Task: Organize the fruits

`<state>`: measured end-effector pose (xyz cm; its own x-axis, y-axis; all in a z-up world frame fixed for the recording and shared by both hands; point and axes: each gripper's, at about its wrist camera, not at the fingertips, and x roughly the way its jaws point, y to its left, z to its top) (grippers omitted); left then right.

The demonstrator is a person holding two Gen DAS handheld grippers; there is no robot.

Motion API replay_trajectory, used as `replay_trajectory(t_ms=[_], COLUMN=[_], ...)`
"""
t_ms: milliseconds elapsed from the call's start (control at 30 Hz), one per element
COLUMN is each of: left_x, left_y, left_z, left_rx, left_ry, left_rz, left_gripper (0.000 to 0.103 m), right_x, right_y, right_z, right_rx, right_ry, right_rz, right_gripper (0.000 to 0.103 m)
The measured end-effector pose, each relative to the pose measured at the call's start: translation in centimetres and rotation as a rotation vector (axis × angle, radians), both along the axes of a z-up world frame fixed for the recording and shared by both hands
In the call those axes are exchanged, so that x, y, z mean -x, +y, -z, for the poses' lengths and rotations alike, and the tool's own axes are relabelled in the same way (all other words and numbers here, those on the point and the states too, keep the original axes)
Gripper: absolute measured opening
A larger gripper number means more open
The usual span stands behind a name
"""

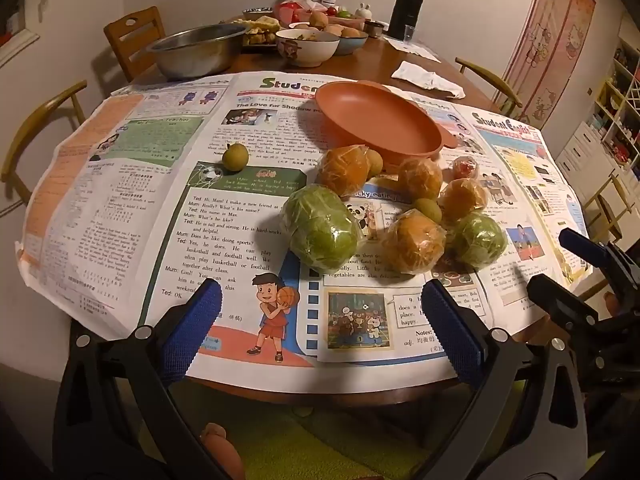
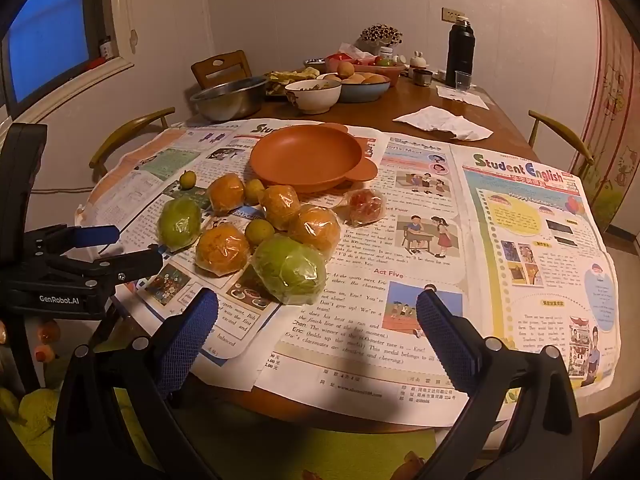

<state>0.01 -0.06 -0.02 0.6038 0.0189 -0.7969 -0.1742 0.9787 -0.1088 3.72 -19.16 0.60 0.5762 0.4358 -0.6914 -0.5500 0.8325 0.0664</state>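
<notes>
**Fruit heaped on newspaper, dish empty, both grippers wide**

The fruit sits in a loose cluster on the spread newspaper (image 2: 420, 208), just in front of the orange dish (image 2: 308, 156), which holds nothing yet. Four wrapped oranges (image 2: 222, 250), two wrapped green fruits, the large one (image 1: 320, 228) nearest the left gripper, the other (image 2: 290, 268) nearest the right. A small wrapped red fruit (image 2: 364, 206) lies to the right side, slightly apart. Small bare green fruits (image 2: 259, 232) are tucked among the oranges; one stray (image 1: 235, 156) sits well apart to the left.

Handling, as a guess: the clear film looks slick and crinkled, so pads may slide on it; the fruit beneath looks firm and round, moderately weighty. Best taken across the widest middle, not by loose film ends. The small bare ones look light and prone to rolling.

Orientation: mostly round, no clear long axis. The large green one looks slightly elongated, lying roughly left to right in the left wrist view.

Left gripper (image 1: 320, 304): jaws spread wide, nothing between them, angled down at the near table edge. Right gripper (image 2: 318, 312): the same, wide and empty.

Further back on the table (image 2: 400, 92): a steel bowl (image 2: 230, 98), other bowls, a dark flask (image 2: 460, 50).
</notes>
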Motion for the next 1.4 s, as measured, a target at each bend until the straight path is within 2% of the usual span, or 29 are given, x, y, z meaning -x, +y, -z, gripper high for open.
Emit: replay_trajectory(t_ms=[267,467,1400], left_x=[-0.41,-0.17,-0.03], left_y=[-0.31,0.64,0.58], left_z=[0.02,-0.66,-0.36], left_rx=[0.019,0.016,0.012], left_ry=[0.010,-0.007,-0.011], left_rz=[-0.010,-0.001,-0.001], left_gripper=[0.094,0.094,0.094], right_x=[0.11,0.14,-0.32], right_y=[0.44,0.43,0.52], right_z=[0.38,0.42,0.59], right_rx=[0.007,0.004,-0.001], right_ry=[-0.002,0.005,0.019], right_rz=[0.000,-0.003,-0.002], right_gripper=[0.099,0.099,0.099])
